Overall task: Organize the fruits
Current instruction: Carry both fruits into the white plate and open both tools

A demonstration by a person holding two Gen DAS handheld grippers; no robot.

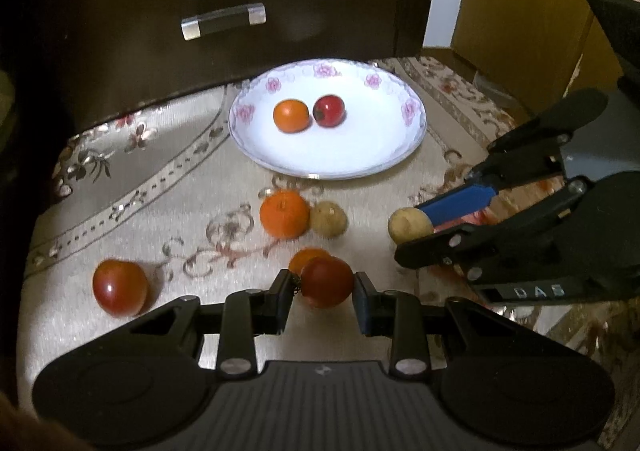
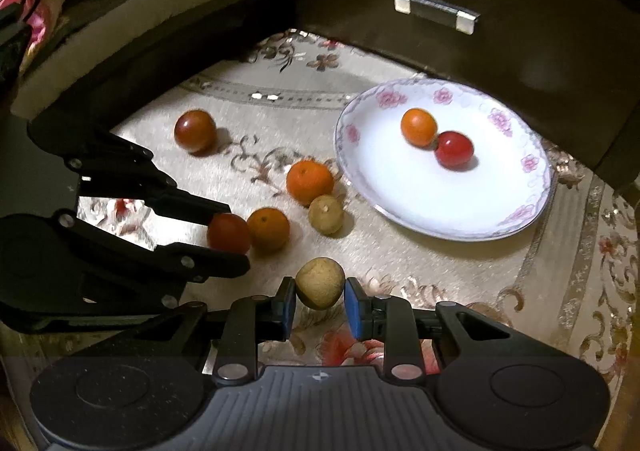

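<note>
Two fruits bracketed: red tomato (image 1: 327,281) between left hand-held gripper (image 1: 323,293) fingers, tan fruit (image 2: 320,283) between right hand-held gripper (image 2: 320,301) fingers, neither visibly clamped; plate (image 1: 408,139) straight ahead, slightly nearer right

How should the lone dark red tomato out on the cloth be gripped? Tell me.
Take the lone dark red tomato across its widest middle, coming down from above. It is round and smooth, so jaws set off-centre would likely slip. It sits apart from the other fruit on the cloth, leaving room on both sides.
</note>
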